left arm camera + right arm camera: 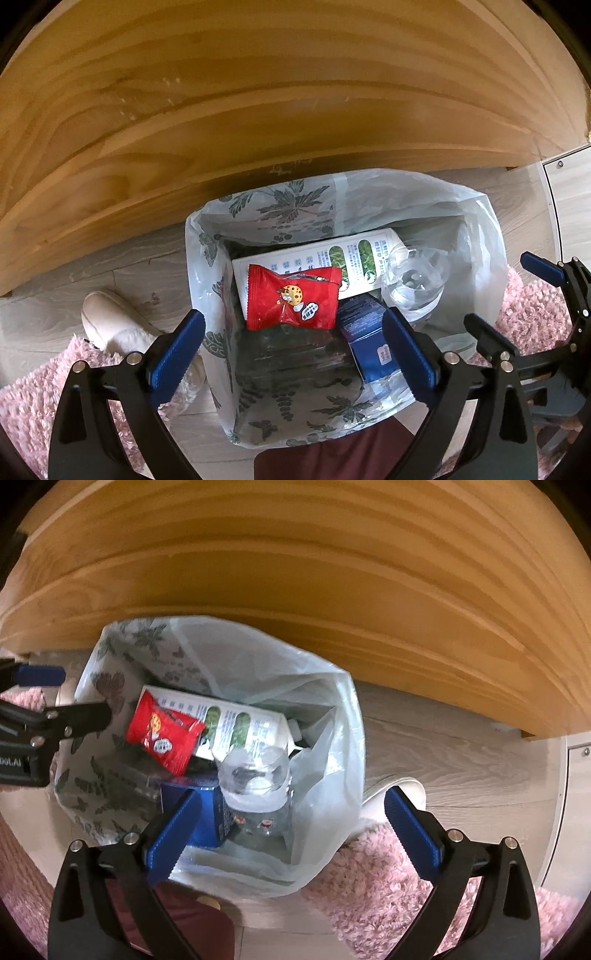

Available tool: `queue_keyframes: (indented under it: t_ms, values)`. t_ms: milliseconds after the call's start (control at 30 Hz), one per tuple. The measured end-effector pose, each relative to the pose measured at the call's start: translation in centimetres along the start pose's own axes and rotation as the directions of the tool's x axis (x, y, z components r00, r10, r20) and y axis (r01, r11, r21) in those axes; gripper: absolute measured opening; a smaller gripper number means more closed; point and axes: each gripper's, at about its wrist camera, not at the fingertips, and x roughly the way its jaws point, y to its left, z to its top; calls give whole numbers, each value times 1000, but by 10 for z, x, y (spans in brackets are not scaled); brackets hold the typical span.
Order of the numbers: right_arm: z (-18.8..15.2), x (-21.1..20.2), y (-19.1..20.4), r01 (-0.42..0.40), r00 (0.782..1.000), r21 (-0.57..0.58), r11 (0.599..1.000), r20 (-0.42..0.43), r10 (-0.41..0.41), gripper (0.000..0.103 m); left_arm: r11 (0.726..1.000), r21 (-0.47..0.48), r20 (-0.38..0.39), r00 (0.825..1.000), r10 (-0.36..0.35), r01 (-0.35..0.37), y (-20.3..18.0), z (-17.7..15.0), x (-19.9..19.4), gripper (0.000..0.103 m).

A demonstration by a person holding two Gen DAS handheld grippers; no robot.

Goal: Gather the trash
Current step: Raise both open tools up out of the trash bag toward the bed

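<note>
A bin lined with a white leaf-print bag (369, 184) (332, 686) stands on the floor below both grippers. Inside lie a red cookie wrapper (291, 295) (162, 734), a white carton (321, 254) (236, 727), a clear plastic bottle (413, 284) (255, 775) and a blue box (369, 332) (177, 790). My left gripper (293, 332) (74, 696) hangs open over the bin's left half, nothing between its pads. My right gripper (293, 805) (513, 295) is open over the right half, above the bottle, and holds nothing.
A wooden table edge (258, 92) (332, 572) runs just behind the bin. A pink shaggy rug (532, 314) (369, 878) lies beside it, with a white slipper (110, 321) at the left. A person's maroon garment (332, 458) shows at the bottom.
</note>
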Motion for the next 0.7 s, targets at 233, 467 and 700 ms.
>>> queue_keyframes:
  t_ms: [233,467,700]
  values:
    - [2,-18,-9,25,995,44,999,92,-29,95,999,7,96,994,-44,44,-4,1,-22,93]
    - [3,-44,-14,31,976,74,997,213,-46,95,999,54,224,974,-22,11,-12,-1,-52,94]
    - [0,-82,-26,20,926,145,989,371,-73,95,996,84,374,926,-61,31,-16,-7,-92,94]
